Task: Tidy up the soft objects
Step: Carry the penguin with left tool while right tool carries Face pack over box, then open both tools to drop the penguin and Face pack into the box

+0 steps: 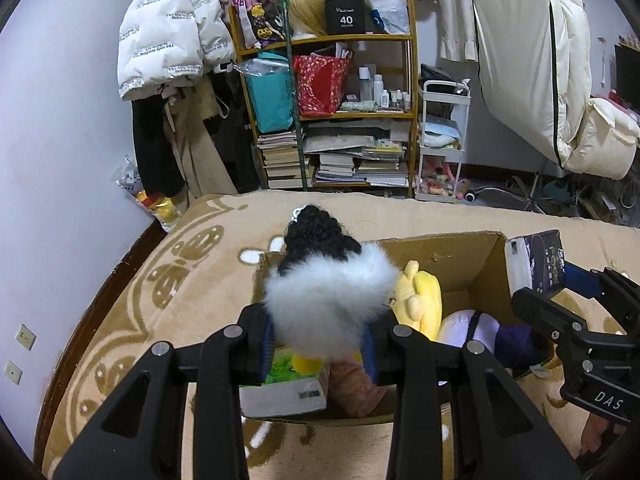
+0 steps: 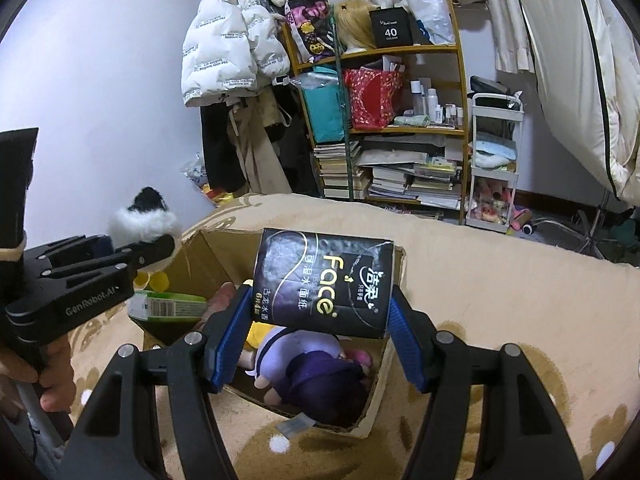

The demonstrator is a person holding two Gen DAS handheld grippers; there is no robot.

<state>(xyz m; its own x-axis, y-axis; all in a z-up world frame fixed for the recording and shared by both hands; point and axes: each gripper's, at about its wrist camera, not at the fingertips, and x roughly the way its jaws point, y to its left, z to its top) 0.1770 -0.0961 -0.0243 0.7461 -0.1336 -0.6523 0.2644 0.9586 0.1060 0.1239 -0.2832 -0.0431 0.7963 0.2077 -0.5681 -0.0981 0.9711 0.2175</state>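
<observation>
Both grippers are closed on soft goods above an open cardboard box that sits on a tan patterned blanket. Left gripper: its 2 blue-padded fingers clamp the white furry base of a black-and-white plush, whose black knitted top points away from the camera; the plush hangs over the near left part of the box. Right gripper: its blue fingers press both sides of a black tissue pack printed "Face", held over the right part of the box. In the right wrist view the left gripper appears at the left edge, gripped by a hand; in the left wrist view the right gripper enters from the right.

Box contents, near to far: a doll with a dark purple head and white body lying along the right side, a green-and-white pack at the left, and a yellow plush between them, upright against the box interior.

Beyond the blanket, against the far wall: a wooden shelf with stacked books, a red bag and a teal bag; a white trolley stands just right of it, and a white puffer jacket hangs to its left.
</observation>
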